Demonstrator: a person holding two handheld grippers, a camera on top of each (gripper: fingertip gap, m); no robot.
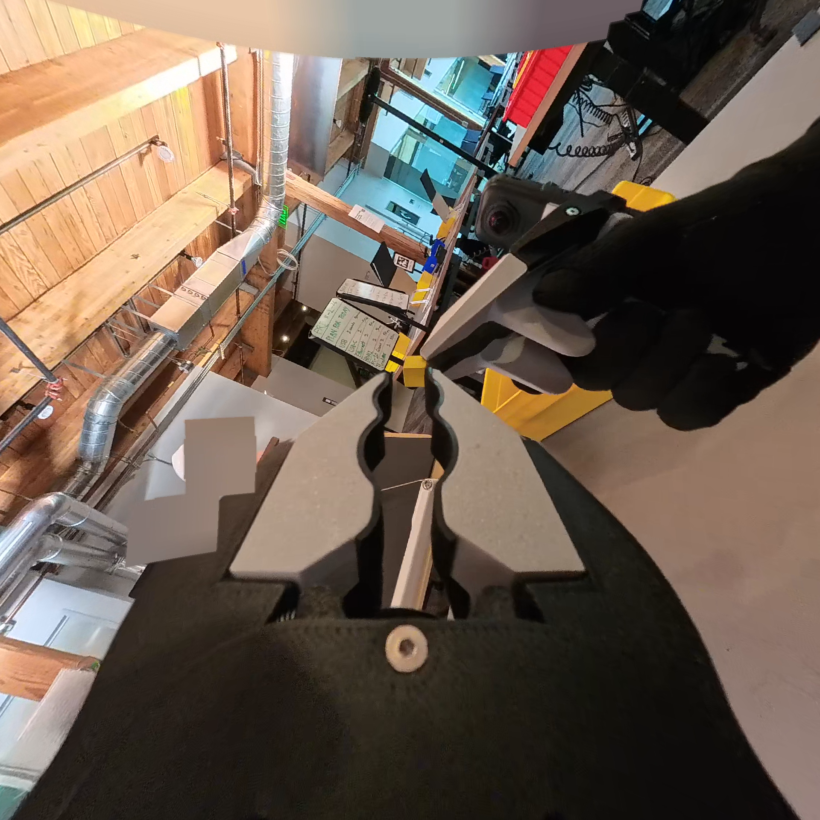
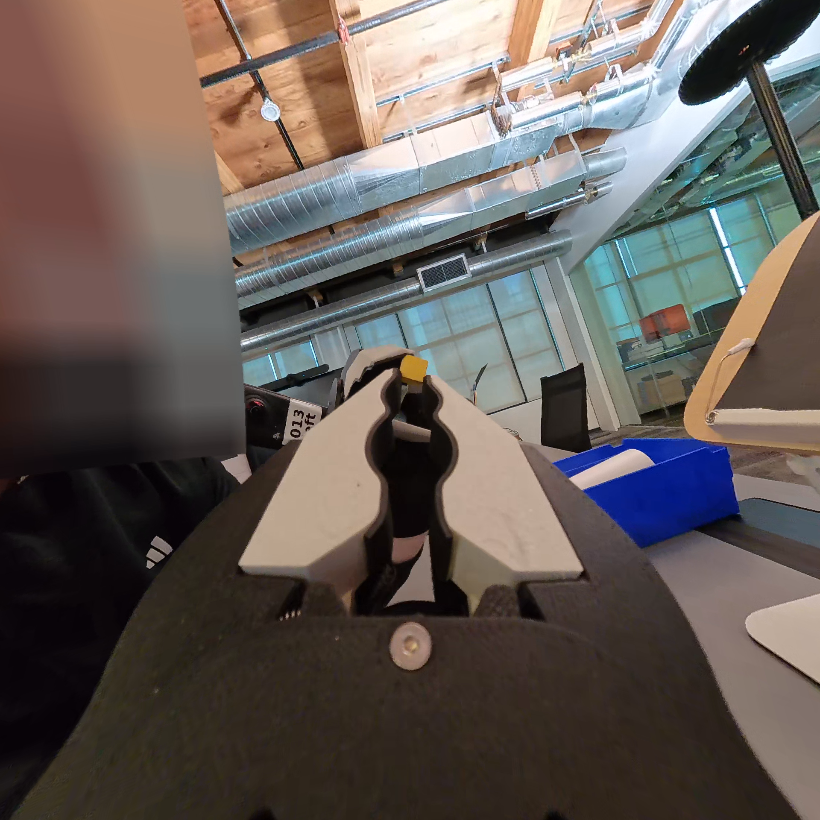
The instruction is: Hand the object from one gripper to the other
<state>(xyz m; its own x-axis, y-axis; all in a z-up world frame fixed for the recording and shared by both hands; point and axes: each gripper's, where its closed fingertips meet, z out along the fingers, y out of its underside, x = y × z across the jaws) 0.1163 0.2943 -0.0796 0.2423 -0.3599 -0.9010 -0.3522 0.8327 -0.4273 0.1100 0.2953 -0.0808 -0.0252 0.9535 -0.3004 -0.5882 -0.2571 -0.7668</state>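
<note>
A small yellow cube (image 1: 415, 372) is held in the air between the two grippers' tips. In the left wrist view my right gripper (image 1: 428, 361), held by a black-gloved hand (image 1: 692, 301), comes in from the right with its tips closed on the cube. My left gripper (image 1: 410, 376) has its jaws a little apart around the cube, with a thin gap on the left side. In the right wrist view my right gripper (image 2: 411, 379) pinches the cube (image 2: 413, 367) at its tips. One of the left gripper's grey fingers (image 2: 377, 355) lies just beyond the cube, against it.
A yellow bin (image 1: 532, 408) stands on the pale table (image 1: 710, 532) below the right gripper. A blue bin (image 2: 643, 488) holding a white roll sits to the right on a grey table. A tilted board on a white stand (image 2: 754, 364) is at far right. A person's dark clothing (image 2: 111, 554) is at left. Less than 4 cm separates the two grippers' tips.
</note>
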